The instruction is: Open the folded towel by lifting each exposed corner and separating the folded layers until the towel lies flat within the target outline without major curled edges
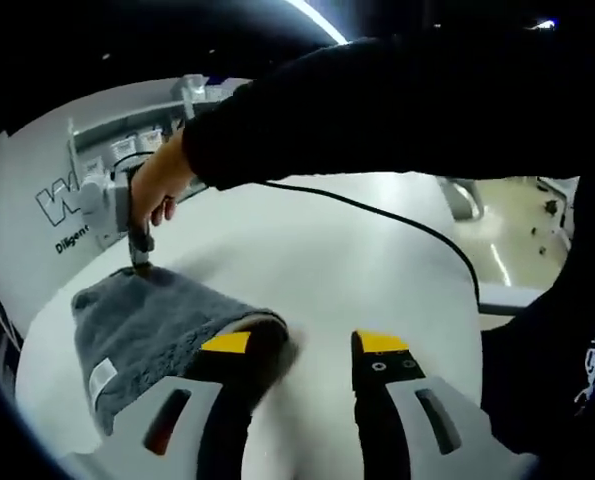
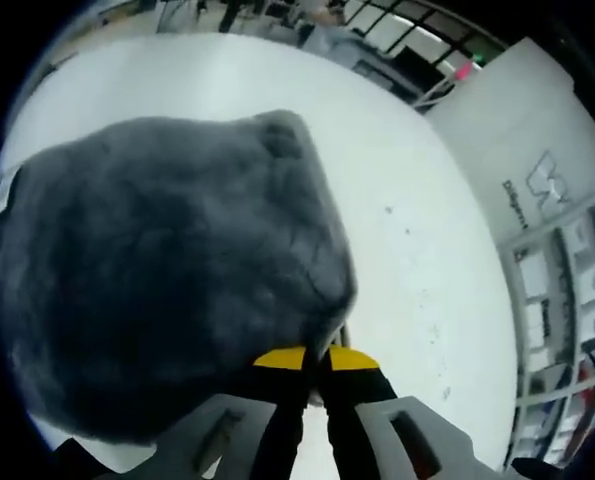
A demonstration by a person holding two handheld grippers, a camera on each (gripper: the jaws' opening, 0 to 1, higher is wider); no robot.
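Towel (image 1: 147,335) lies folded on the white table (image 1: 337,260). We pinch its far corner with our right gripper (image 2: 315,358), jaws clamped together; our left gripper (image 1: 302,345) gapes beside its near edge. Next we judge: lift and peel.

Folded grey towel (image 1: 152,335) on white table (image 1: 327,270)

It lay lower left, plush, white label at its edge.

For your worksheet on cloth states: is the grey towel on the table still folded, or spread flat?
Still folded. The towel sits as a thick compact pad with a rounded doubled edge; the right gripper pinches one corner.
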